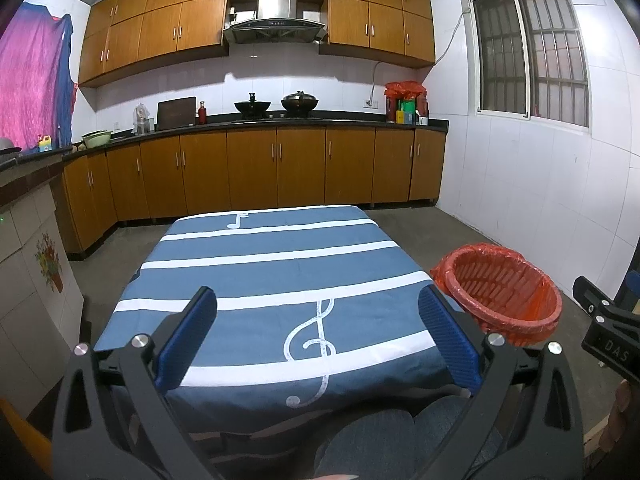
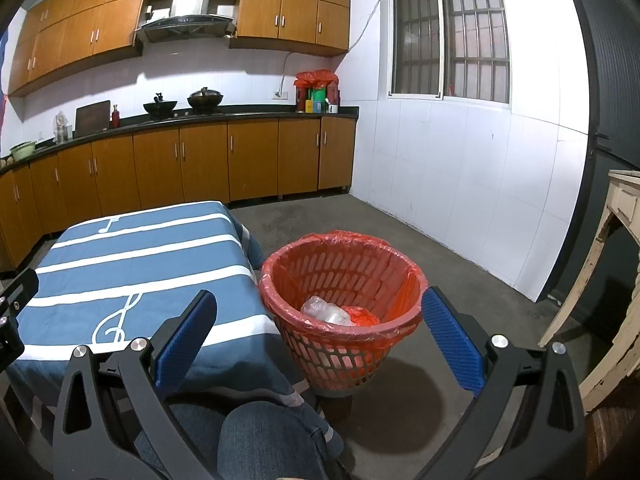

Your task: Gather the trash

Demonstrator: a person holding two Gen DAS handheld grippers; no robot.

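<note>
1. Left tongs [image 1: 318, 316] & right tongs [image 2: 319, 320]: both wide open, holding nothing.
2. Round red holey bin [image 2: 344, 304] w/ thin red bag, on floor by striped-cloth worktop [image 2: 132, 264].
3. Crinkly clear plastic [image 2: 326, 312] inside bin.

Left claw [image 1: 318, 312] spread, striped tablecloth [image 1: 280, 272], red basket [image 1: 504, 292]

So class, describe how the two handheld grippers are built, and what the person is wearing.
Each gripper, left gripper and right gripper, has black angular metal arms, silver round bolts and two ribbed blue finger pads. White letters "DAS" mark the right one's body as seen from the left view. The person wears blue jeans.
</note>
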